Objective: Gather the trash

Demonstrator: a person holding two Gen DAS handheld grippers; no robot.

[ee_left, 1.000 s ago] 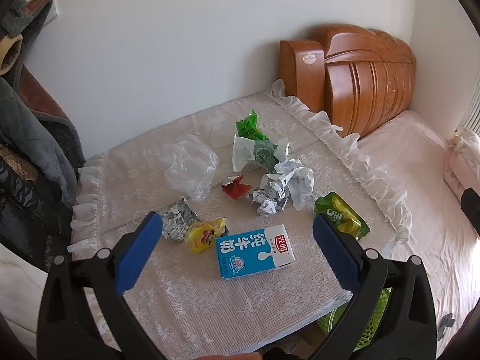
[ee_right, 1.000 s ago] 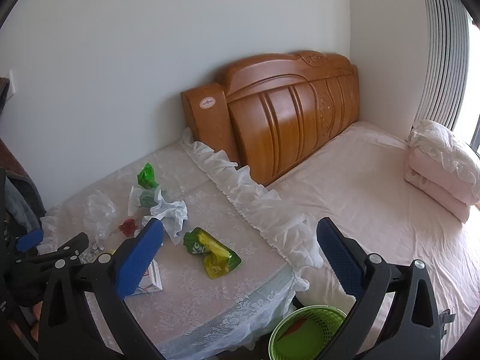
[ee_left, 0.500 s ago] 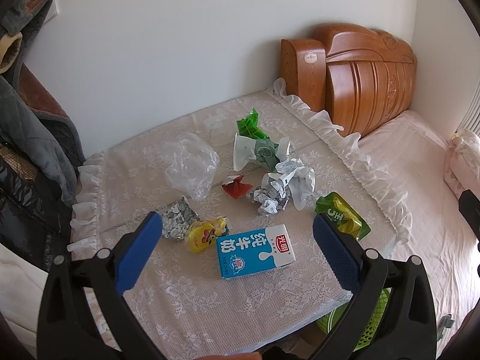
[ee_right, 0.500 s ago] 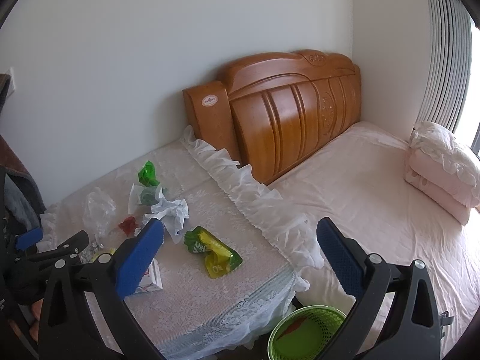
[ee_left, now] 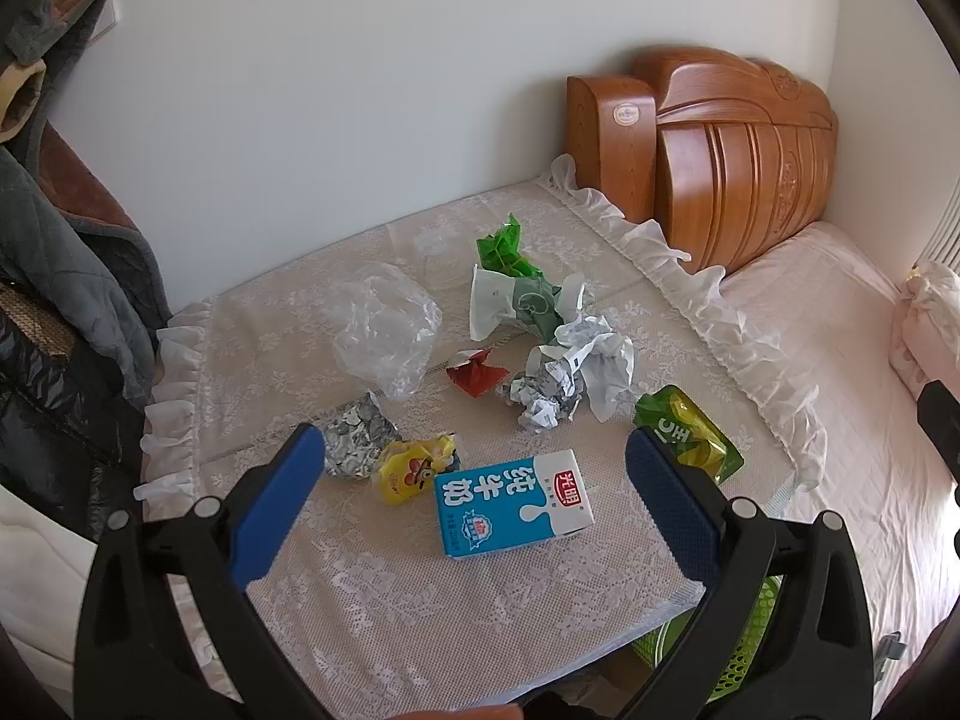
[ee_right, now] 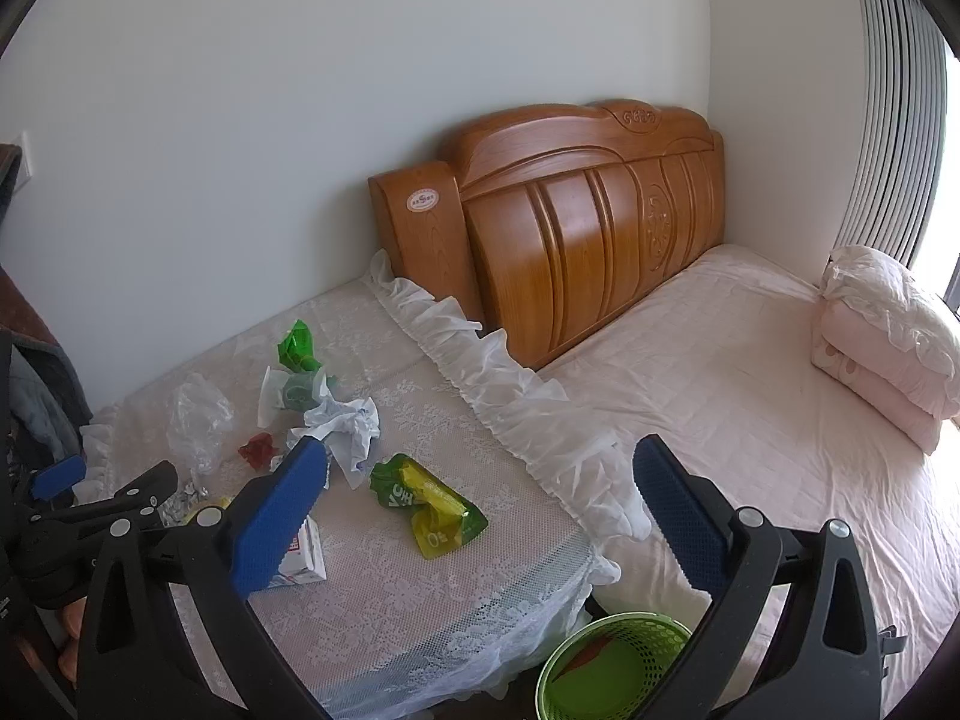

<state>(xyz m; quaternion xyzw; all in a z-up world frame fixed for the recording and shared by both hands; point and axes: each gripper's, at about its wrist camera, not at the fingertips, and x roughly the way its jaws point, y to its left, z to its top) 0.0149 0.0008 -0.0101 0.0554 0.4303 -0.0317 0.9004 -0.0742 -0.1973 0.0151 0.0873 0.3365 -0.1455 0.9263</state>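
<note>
Trash lies scattered on a lace-covered table (ee_left: 384, 612). A blue milk carton (ee_left: 513, 503) lies nearest, just past my open left gripper (ee_left: 474, 450). Around it sit a yellow wrapper (ee_left: 411, 468), a silver foil pack (ee_left: 354, 441), a red wrapper (ee_left: 477, 371), crumpled white paper (ee_left: 570, 378), a clear plastic bag (ee_left: 384, 336), a green-white paper wrapper (ee_left: 519, 300) and a green pouch (ee_left: 690, 441). My right gripper (ee_right: 480, 480) hangs open above the table's right edge, with the green pouch (ee_right: 429, 504) between its fingers in view. A green mesh basket (ee_right: 612, 666) stands on the floor below.
A bed with pink sheets (ee_right: 750, 390) and a wooden headboard (ee_right: 570, 228) adjoins the table on the right; folded pink bedding (ee_right: 882, 342) rests on it. Dark clothing (ee_left: 66, 252) hangs at the left. A white wall runs behind the table.
Both views have shifted only slightly; the trash lies where it was and both grippers stay open.
</note>
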